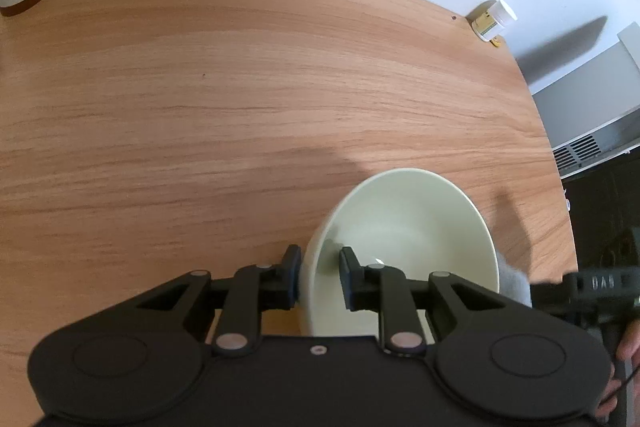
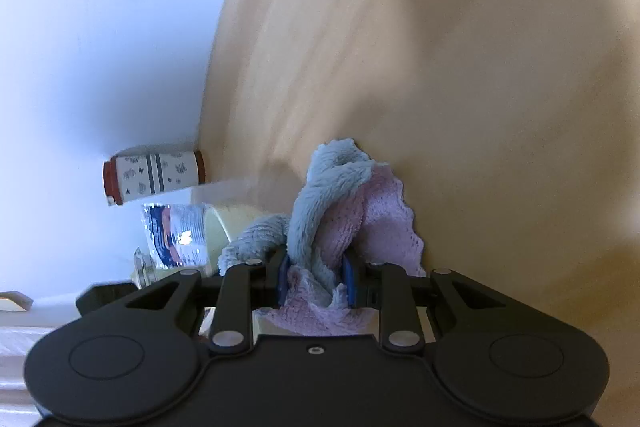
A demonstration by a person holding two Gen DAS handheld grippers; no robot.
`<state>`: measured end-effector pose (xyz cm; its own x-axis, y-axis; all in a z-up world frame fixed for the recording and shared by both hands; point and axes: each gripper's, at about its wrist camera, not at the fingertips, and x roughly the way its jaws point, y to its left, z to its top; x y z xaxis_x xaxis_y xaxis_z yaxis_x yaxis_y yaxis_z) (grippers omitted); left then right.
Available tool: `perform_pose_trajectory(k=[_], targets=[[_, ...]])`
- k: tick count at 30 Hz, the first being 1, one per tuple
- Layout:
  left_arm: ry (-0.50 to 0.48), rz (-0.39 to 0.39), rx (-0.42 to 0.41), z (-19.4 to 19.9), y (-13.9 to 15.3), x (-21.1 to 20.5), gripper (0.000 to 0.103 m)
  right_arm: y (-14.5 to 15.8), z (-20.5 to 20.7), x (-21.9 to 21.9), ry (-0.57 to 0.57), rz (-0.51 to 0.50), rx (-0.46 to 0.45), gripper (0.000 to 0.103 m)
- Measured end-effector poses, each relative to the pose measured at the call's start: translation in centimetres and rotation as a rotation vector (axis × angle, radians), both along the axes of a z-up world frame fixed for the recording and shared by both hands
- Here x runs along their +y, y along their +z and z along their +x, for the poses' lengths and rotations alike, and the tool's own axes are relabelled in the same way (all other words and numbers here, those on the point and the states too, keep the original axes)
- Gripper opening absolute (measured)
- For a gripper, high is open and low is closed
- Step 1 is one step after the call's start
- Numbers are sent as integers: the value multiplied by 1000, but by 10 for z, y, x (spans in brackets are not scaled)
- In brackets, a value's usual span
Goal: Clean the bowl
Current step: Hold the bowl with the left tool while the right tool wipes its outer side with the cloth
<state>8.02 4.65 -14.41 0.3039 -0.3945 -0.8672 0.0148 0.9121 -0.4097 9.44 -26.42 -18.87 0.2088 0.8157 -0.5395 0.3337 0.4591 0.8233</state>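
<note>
1. Left gripper point(image 1: 320, 277) is clamped on the near wall of the bowl point(image 1: 404, 227), one finger inside and one outside; the bowl sits on the table point(image 1: 200, 87) near its right edge.
2. Right gripper point(image 2: 316, 281) is pinched on the bunched cloth point(image 2: 332, 199), just right of the bowl.
3. Advice: keep the rim grip firm and bring the cloth over the lip. Wipe the inner wall in circles with light pressure so the bowl doesn't tip.

The only readable text is pale raised lettering that looks like "DAB" on a black tool body point(image 1: 600, 285) at the right edge of the left wrist view. A small white jar point(image 1: 494, 19) on the desk point(image 1: 240, 87) carries a yellow label too small to read.
</note>
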Motion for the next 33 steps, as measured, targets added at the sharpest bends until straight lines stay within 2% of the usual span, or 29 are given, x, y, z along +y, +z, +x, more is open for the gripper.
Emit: perform_pose_trajectory(k=[6, 11, 17, 21, 28, 30, 33], targets=[[-16, -6, 3, -5, 0, 4, 17, -9, -8, 0, -64, 23, 22, 29], [-44, 5, 1, -8, 1, 2, 18, -6, 14, 1, -47, -14, -9, 29], [-21, -5, 54, -10, 2, 1, 22, -6, 41, 13, -28, -26, -31, 29], [-9, -13, 99, -12, 1, -1, 27, -3, 55, 26, 31, -37, -48, 29], [-44, 19, 133, -18, 6, 4, 31, 1, 70, 63, 211, -78, -61, 30], [-41, 34, 136, -20, 9, 10, 36, 1, 75, 72, 267, -79, -68, 30], [-46, 57, 123, -19, 16, 20, 38, 0, 78, 76, 293, -73, -63, 30]])
